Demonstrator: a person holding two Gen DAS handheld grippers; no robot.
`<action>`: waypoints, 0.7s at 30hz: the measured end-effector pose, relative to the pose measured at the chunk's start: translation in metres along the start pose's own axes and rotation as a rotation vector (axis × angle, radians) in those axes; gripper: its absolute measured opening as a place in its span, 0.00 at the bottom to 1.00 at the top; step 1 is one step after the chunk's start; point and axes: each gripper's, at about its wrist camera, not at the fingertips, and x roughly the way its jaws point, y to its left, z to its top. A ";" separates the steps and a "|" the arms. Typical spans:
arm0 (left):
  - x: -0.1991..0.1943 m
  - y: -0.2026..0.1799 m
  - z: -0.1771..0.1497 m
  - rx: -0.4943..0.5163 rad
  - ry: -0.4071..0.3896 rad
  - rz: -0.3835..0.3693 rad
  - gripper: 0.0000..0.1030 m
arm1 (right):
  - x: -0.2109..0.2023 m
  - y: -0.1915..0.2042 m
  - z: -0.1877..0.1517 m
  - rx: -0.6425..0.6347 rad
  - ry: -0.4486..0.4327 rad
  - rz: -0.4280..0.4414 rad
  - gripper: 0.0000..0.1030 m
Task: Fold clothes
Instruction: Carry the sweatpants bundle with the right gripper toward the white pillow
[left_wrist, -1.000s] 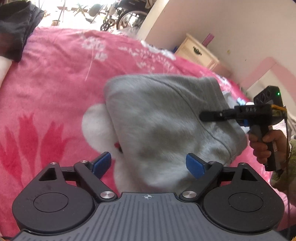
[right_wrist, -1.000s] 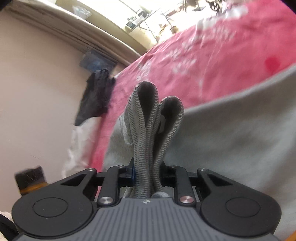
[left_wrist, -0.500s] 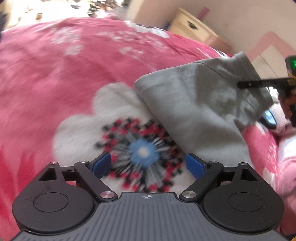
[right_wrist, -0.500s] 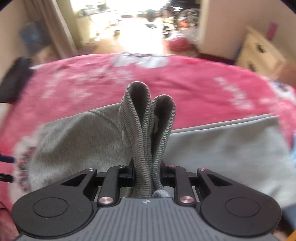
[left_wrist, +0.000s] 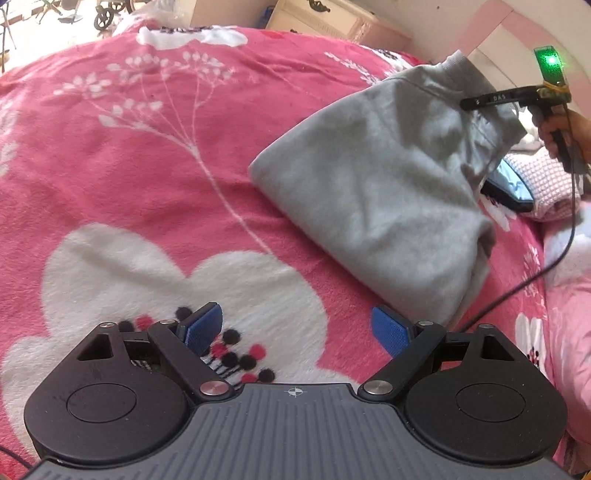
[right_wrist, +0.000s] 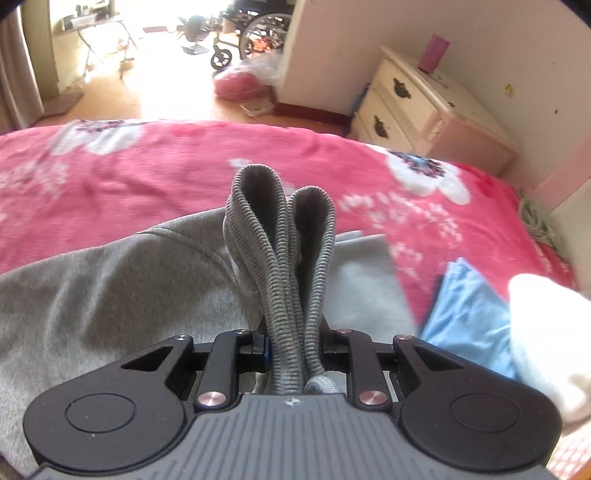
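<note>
so the grey sweatshirt (left_wrist: 384, 192) is lying folded on the pink floral blanket (left_wrist: 155, 155), ahead and off to the right of the left gripper (left_wrist: 295, 326); that claw is spread wide with nothing between its blue pads (left_wrist: 201, 325), just hovering over the white flower print; the near corner of the bundle sits just beside its right pad.

the right gripper (right_wrist: 295, 347) is clamped down on the ribbed hem (right_wrist: 284, 258), which is doubled into two loops poking up out of the jaws; the rest of the garment drapes away below and to the left of that claw; in the left wrist view you can see that one edge lifted off the bed.

handling-wise it looks like soft, thick fleece; light, floppy, no stiffness at all, so it'll sag wherever it isn't supported; not slippery though, the ribbing gives good bite; i'd reckon the free claw should pinch the thick folded edge nearest it, through all the layers, so the bundle doesn't unroll.
</note>
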 end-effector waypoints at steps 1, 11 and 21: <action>0.002 0.000 0.000 -0.001 0.010 0.003 0.86 | 0.003 -0.008 0.001 0.004 0.000 -0.007 0.21; 0.013 -0.003 0.010 0.013 0.021 0.028 0.86 | 0.056 -0.054 -0.004 0.062 0.048 -0.033 0.22; 0.011 -0.002 0.024 0.010 -0.021 0.018 0.86 | 0.053 -0.069 -0.024 0.242 -0.030 -0.160 0.64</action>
